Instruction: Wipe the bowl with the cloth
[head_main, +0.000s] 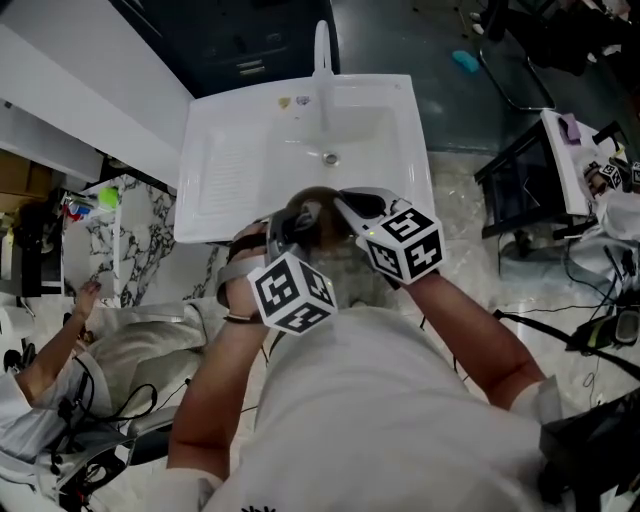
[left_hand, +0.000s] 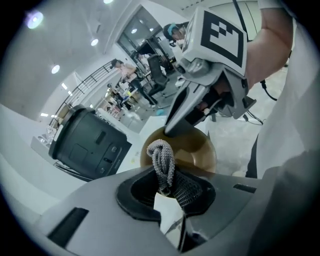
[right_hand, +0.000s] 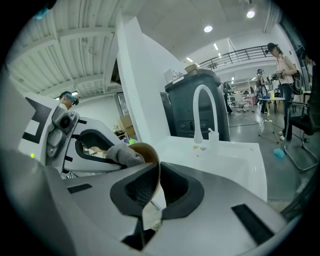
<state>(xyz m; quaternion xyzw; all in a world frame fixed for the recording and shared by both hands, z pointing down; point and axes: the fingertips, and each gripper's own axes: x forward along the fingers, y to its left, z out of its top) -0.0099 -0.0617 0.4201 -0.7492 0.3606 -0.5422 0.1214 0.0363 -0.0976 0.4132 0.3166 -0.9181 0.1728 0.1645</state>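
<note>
White sink (head_main: 230, 170) with an upright white faucet (head_main: 322, 60) at its far edge and a drain (head_main: 330, 158) in its basin, set on a marble-patterned floor (head_main: 470, 250) in an open workshop hall. A dark grey unit (right_hand: 192, 107) stands behind the sink, and a seated person (head_main: 40, 370) is on the floor to the sink's left. Both grippers are held over the sink's near edge, directly in front of the wearer. The right gripper (right_hand: 156, 187) is clamped on the rim of a brown bowl (right_hand: 150, 152), the thin wall pinched between its two pads; the bowl is tipped on edge, its hollow facing the left gripper (left_hand: 167, 192). The left gripper's jaws are clenched on a bunched grey knitted cloth (left_hand: 162, 157), a knot of which protrudes past the fingertips. Seen from the right gripper view, the cloth lies against the bowl's inner side near the rim, above the sink's near edge.
</note>
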